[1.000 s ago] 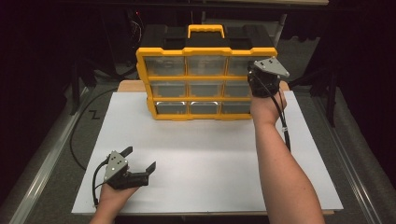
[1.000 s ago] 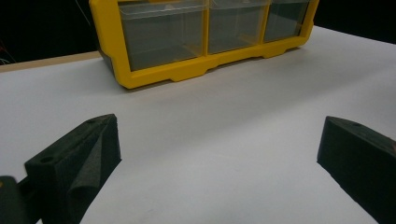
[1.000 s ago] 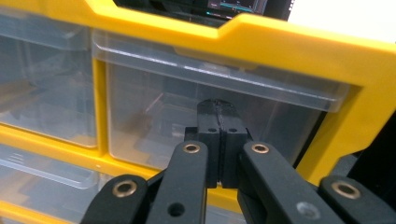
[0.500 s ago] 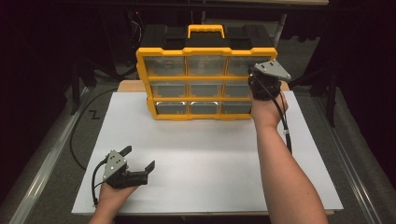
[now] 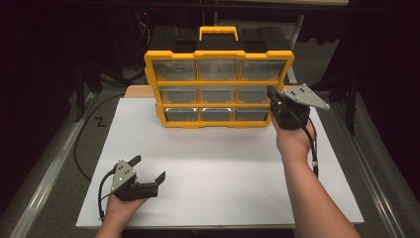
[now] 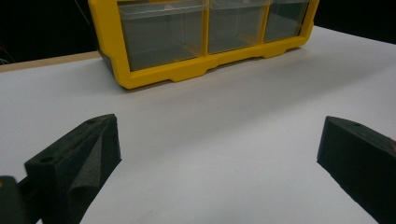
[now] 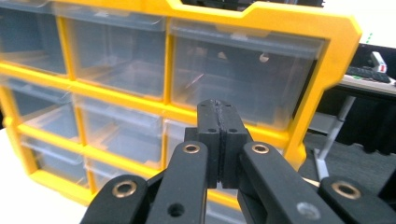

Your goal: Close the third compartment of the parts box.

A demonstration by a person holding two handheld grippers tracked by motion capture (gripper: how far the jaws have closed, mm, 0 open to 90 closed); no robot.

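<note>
Lowering slightly, my right gripper (image 5: 275, 101), jaws pressed together and empty, faces the yellow clear-drawered plastic organizer (image 5: 218, 87) at twelve o'clock, middle-right drawer (image 7: 180, 135) nearest; my left gripper (image 5: 147, 170) rests wide open.

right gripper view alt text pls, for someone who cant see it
The right claw, jaws pressed together with nothing between them, points at the right side of a yellow drawer cabinet standing close ahead. The cabinet's clear plastic drawers sit in rows, and those in view look empty. Dark room behind.
</note>
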